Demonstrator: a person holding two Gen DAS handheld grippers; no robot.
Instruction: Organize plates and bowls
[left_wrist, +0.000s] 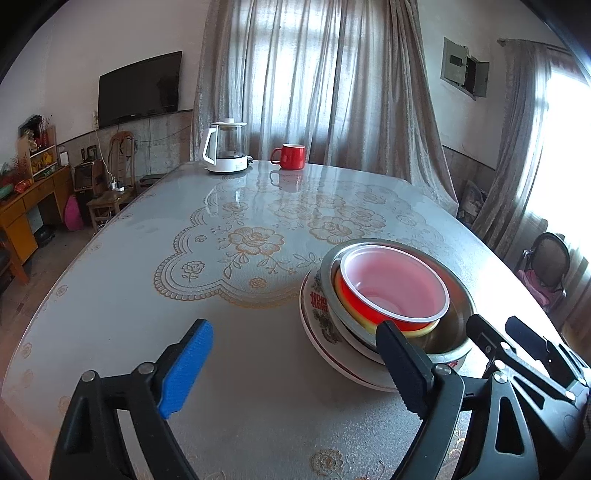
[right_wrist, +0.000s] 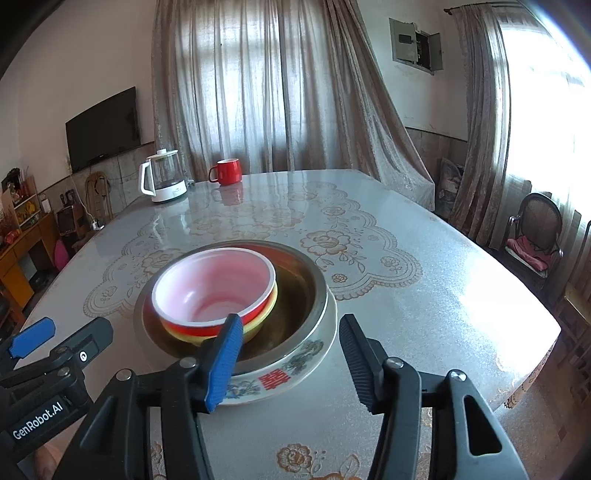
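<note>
jaws on both my grippers spread, nothing held. red bowl (right_wrist: 214, 291) sits off-centre toward nine o'clock in steel basin (right_wrist: 295, 295); a nudge could tip the stack.

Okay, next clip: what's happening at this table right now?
A person holds a gripper in each hand over a stack of dishes: a red bowl nested in a yellow bowl, inside a metal basin, on a patterned plate. The left gripper and right gripper are both open, holding nothing. A kettle and red mug stand at the far edge.
</note>
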